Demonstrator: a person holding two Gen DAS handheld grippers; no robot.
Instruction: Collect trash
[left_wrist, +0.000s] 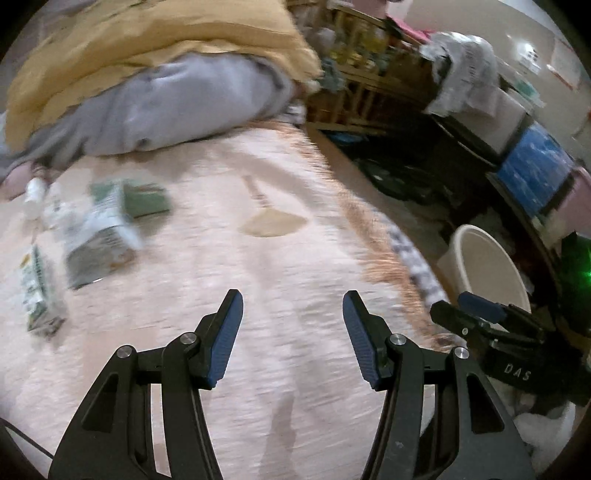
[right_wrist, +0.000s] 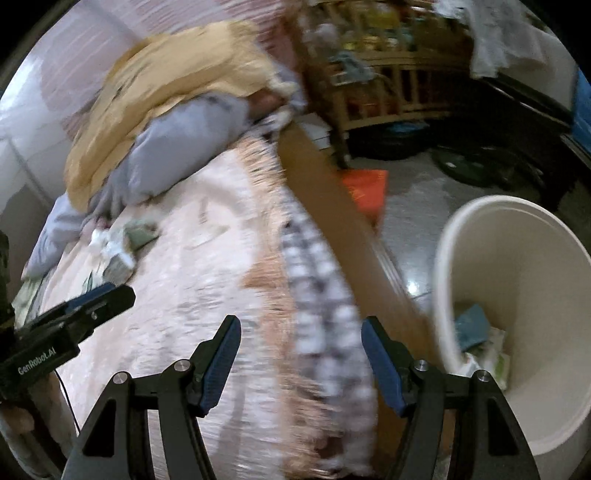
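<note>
Black left tongs (left_wrist: 293, 309) and right tongs (right_wrist: 301, 334) gape empty over the pink bedspread (left_wrist: 229, 258).

Bed and floor carrying the clutter

A pink bedspread (left_wrist: 229, 258) is covering the bed, with green-and-white cartons (left_wrist: 99, 236) and piled yellow bedding (left_wrist: 155, 40) lying on it; a white bin (right_wrist: 517, 314) is standing on the floor (right_wrist: 410, 210) beside it.

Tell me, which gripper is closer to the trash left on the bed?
Probably the left gripper: it's open and empty, on the side of the green-and-white cartons on the pink bedspread. The right gripper is beside the white bin.
</note>
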